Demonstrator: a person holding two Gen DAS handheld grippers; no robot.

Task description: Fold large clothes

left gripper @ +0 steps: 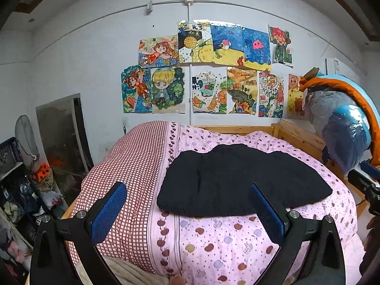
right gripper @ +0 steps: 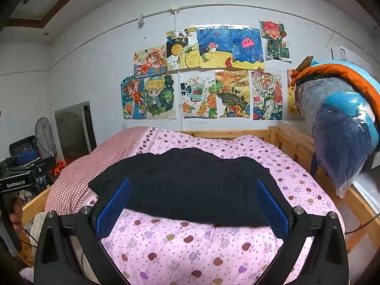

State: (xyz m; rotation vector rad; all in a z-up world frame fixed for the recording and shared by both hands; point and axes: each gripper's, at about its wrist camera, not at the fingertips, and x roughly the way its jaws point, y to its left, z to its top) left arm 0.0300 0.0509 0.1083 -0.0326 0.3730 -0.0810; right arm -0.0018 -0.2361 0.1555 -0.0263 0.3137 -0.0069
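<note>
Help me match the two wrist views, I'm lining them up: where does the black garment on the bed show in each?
Left wrist: black garment lies right of centre on the pink quilt, beyond the open left gripper.
Right wrist: black garment sits centred, between the open right gripper fingers.
Shared landmark: the blond-haired cartoon drawing on the wall.

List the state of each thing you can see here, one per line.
Left claw: open, empty, held above the bed.
Right claw: open, empty, held above the bed.
Black garment: lying flat on the quilt, touched by neither claw.
Quilt: spread over the bed, puffed up.
Bagged bedding: wrapped in plastic, piled at the right of the bed.
Fan: standing by the wall; I can't tell if it runs.
</note>
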